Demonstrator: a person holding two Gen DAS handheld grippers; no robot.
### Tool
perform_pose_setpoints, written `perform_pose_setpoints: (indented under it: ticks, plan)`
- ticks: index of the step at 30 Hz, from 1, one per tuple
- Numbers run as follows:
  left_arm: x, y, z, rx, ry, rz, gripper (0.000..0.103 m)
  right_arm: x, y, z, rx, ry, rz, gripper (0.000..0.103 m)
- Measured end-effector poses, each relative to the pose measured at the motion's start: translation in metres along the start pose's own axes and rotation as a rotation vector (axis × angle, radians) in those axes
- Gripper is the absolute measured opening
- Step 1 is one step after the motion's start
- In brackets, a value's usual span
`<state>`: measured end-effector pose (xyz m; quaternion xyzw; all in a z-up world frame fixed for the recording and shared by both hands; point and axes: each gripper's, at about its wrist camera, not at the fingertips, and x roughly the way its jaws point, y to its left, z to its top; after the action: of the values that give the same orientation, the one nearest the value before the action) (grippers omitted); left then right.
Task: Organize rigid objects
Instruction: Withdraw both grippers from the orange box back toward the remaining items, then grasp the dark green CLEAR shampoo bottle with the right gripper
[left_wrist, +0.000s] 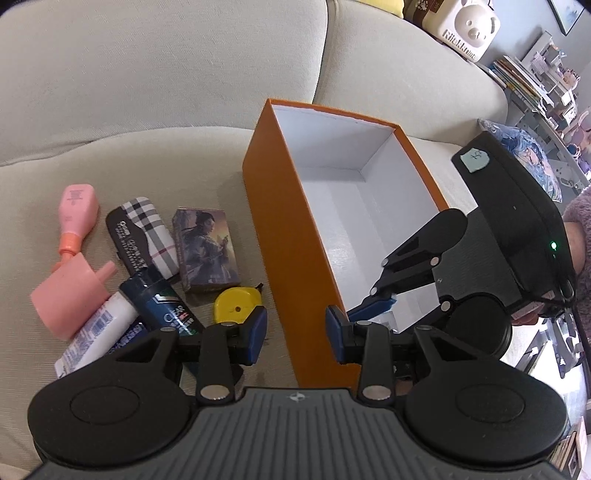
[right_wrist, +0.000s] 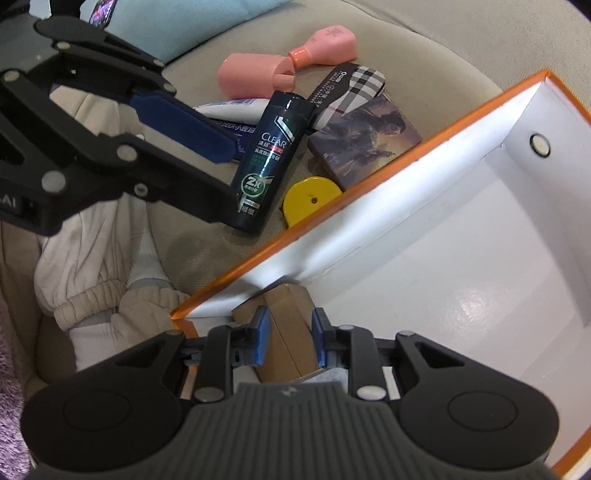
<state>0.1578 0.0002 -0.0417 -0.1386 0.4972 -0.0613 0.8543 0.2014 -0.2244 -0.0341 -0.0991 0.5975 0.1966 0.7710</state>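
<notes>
An open orange box (left_wrist: 280, 236) with a white inside stands on the sofa; it also shows in the right wrist view (right_wrist: 332, 206). My right gripper (right_wrist: 290, 341) is shut on a small brown cardboard box (right_wrist: 290, 332) inside the orange box's near corner; it shows in the left wrist view (left_wrist: 373, 306). My left gripper (left_wrist: 296, 334) is open and empty above the sofa beside the orange box's left wall. Left of the box lie a dark Clear bottle (right_wrist: 271, 158), a yellow tape measure (right_wrist: 310, 197), a picture card box (right_wrist: 364, 142), a plaid case (left_wrist: 146, 232), a white tube (left_wrist: 98, 332) and pink pieces (left_wrist: 70, 295).
Cream sofa cushions (left_wrist: 147, 74) rise behind the box. A person's trouser legs (right_wrist: 96, 266) lie left of the box in the right wrist view. Shelves and clutter (left_wrist: 546, 74) stand at the far right.
</notes>
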Motion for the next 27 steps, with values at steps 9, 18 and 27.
perform_pose_setpoints:
  ticks: [9,18,27]
  plan:
    - [-0.03,0.007,-0.015,0.011,-0.05,0.013,0.043,-0.03,0.034,-0.001,-0.011,-0.016,-0.216,0.044]
    - [-0.061,0.036,-0.031,-0.035,-0.116,0.045,0.043,-0.074,0.06,0.014,0.139,-0.214,-0.392,0.048]
    - [-0.08,0.09,-0.051,-0.152,-0.157,0.044,0.043,-0.071,0.099,0.035,0.312,-0.391,-0.403,0.05]
